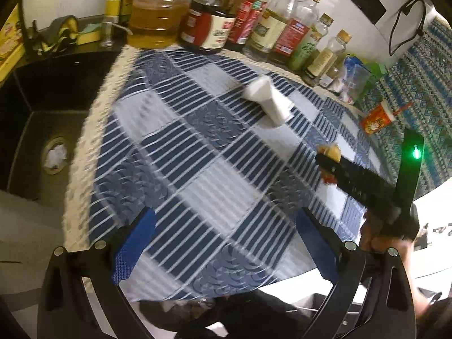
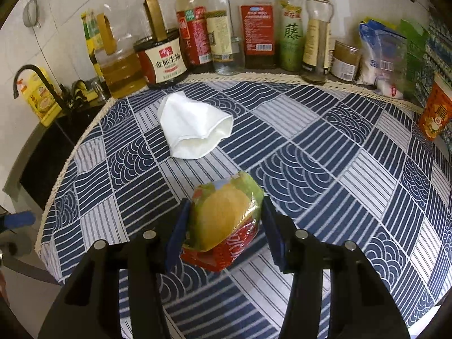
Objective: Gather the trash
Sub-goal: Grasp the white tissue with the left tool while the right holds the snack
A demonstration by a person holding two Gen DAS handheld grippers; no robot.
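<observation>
A crumpled green, yellow and red snack wrapper [image 2: 226, 220] sits between the blue pads of my right gripper [image 2: 224, 226], which is shut on it above the blue patterned tablecloth [image 2: 325, 169]. A crushed white paper cup [image 2: 195, 127] lies on its side farther back on the cloth. In the left wrist view the same paper cup [image 1: 267, 99] lies ahead, and my left gripper [image 1: 226, 243] stands open over the tablecloth [image 1: 175, 147] with nothing between its fingers. The right gripper [image 1: 327, 161] shows at the right there, holding the wrapper [image 1: 330, 151].
Several sauce and oil bottles [image 2: 197, 28] line the back edge against the wall. An orange printed cup [image 2: 436, 113] stands at the far right. A dark sink [image 1: 42, 130] with a tap lies left of the table edge. Bags [image 2: 378, 53] sit at the back right.
</observation>
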